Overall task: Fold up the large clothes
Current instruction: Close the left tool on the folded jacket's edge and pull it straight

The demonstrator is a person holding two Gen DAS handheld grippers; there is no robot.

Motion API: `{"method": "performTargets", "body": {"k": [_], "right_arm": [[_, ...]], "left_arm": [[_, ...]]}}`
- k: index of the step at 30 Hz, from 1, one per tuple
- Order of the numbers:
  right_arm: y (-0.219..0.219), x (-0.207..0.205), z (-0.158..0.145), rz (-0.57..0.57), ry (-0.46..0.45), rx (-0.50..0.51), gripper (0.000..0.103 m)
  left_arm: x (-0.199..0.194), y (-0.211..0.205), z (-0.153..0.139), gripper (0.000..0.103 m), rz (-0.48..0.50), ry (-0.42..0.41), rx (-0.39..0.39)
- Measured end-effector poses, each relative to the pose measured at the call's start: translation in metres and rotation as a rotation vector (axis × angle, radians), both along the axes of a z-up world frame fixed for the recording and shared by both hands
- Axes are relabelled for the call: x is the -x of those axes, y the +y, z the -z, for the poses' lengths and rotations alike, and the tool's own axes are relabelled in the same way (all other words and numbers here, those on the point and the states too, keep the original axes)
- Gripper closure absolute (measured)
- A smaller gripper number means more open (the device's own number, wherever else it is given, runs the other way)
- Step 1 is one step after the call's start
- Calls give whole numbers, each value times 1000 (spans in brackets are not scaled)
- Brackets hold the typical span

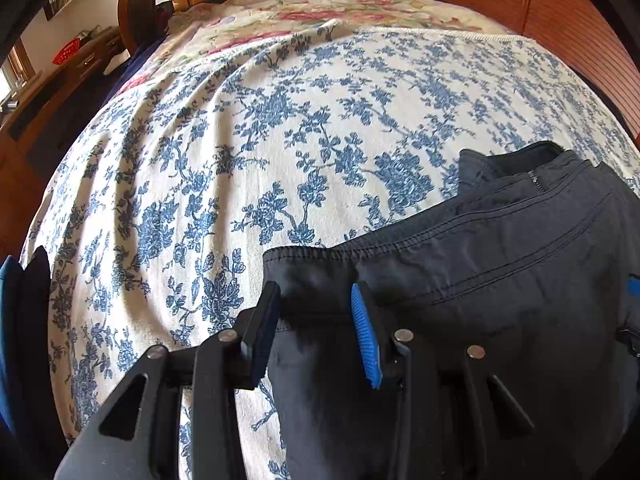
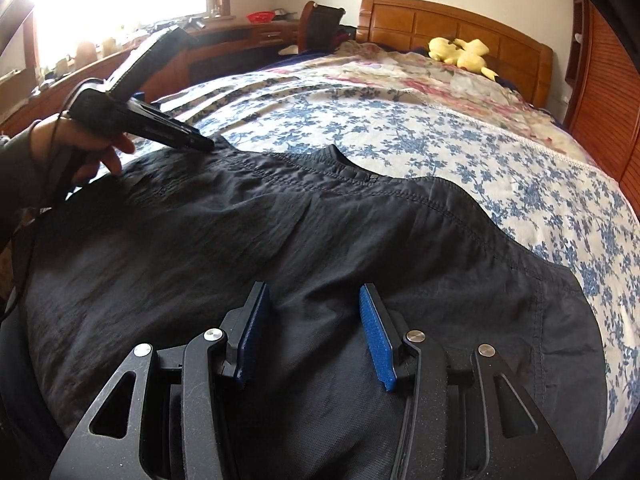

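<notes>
A large black garment (image 2: 280, 240) with a zip and stitched seams lies spread on the blue-flowered bed cover (image 2: 400, 128). In the left wrist view the garment (image 1: 500, 280) fills the lower right, its hemmed edge running across. My left gripper (image 1: 316, 304) is open, its jaws apart just over the garment's left corner, nothing held. It also shows in the right wrist view (image 2: 200, 144), hand-held, tips at the garment's far left edge. My right gripper (image 2: 314, 304) is open above the garment's near middle, empty.
The bed has a wooden headboard (image 2: 460, 24) with a yellow plush toy (image 2: 460, 54) and a pink-flowered blanket (image 2: 420, 76) at its far end. A wooden desk (image 2: 240, 40) with a red bowl runs along the left wall under a window. Wooden slatted wardrobe doors (image 2: 600, 80) stand on the right.
</notes>
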State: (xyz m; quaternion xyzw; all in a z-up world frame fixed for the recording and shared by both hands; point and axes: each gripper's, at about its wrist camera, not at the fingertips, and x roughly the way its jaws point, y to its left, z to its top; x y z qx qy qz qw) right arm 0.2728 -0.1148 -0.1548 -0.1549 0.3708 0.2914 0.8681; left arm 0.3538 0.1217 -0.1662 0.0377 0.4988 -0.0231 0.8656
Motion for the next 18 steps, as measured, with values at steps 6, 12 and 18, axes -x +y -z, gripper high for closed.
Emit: {"method": "performTargets", "body": {"k": [6,12,18], "right_arm": [[0,0,1,-5,1,2,56],[0,0,0,-5,1,1,56],[0,0,0,-5,0,5,56]], "left_arm": [[-4,-1,15,68,8,20,0],[-13,7,22,77,7,52,67],[-11,-5,23,103,30,31,-23]]}}
